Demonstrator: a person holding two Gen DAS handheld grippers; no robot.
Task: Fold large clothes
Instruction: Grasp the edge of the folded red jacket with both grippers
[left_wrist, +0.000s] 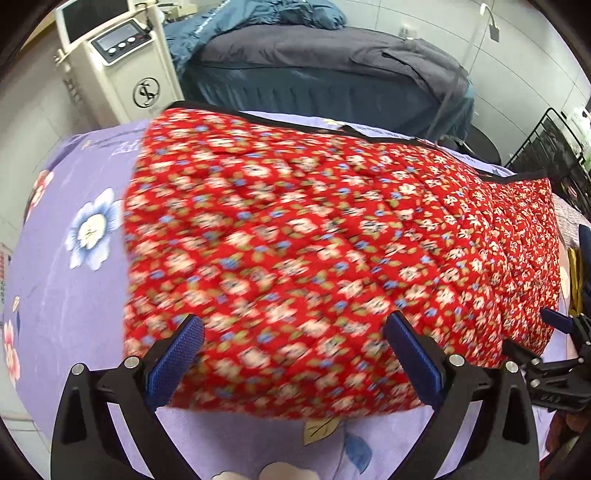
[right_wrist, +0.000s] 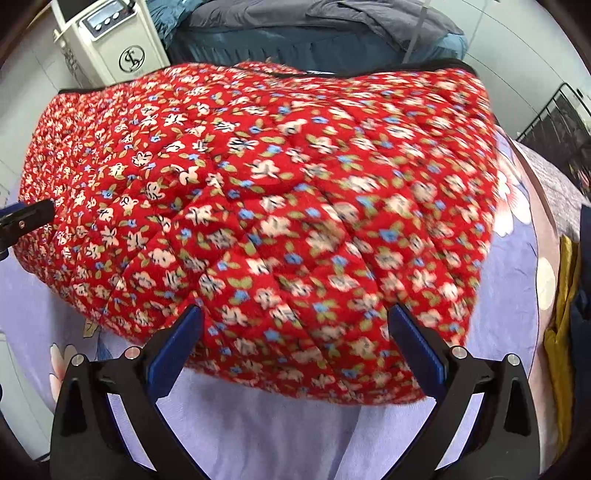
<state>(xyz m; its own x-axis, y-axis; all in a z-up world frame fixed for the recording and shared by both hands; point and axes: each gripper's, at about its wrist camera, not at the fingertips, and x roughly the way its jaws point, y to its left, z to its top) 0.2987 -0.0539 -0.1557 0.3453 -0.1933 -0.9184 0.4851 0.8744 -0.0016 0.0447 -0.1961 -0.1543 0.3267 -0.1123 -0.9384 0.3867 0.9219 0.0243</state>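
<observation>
The red floral quilted garment (left_wrist: 332, 258) lies folded into a thick slab on the lilac sheet (left_wrist: 62, 295), and its long axis runs across my view: in my left camera from about 9 o'clock, nearest me, out toward 3 o'clock, where it tapers and looks smaller. A black trim edge (left_wrist: 295, 123) runs along its far side, at 12 o'clock. In my right camera the same garment (right_wrist: 280, 206) stretches from 9 o'clock, where it shrinks away, to a bulky end at 2 o'clock, with the black trim showing along the far top edge.

My left claw (left_wrist: 295, 339) stands wide open, its blue pads (left_wrist: 177, 362) spread to either side of the garment's near edge; the cloth sits between them but I cannot tell whether either pad touches it. It grips nothing. My right claw (right_wrist: 295, 332) is spread just as wide over the near hem, pads (right_wrist: 413, 347) flanking the fabric, nothing clamped.

From the left camera I see my right claw at 4 o'clock, by the garment's far corner. From the right camera my left claw shows at 9 o'clock, at the garment's edge.

Behind, at 11 o'clock, stands a cream machine (left_wrist: 122, 62); at 12 o'clock a dark bed (left_wrist: 314, 74)
</observation>
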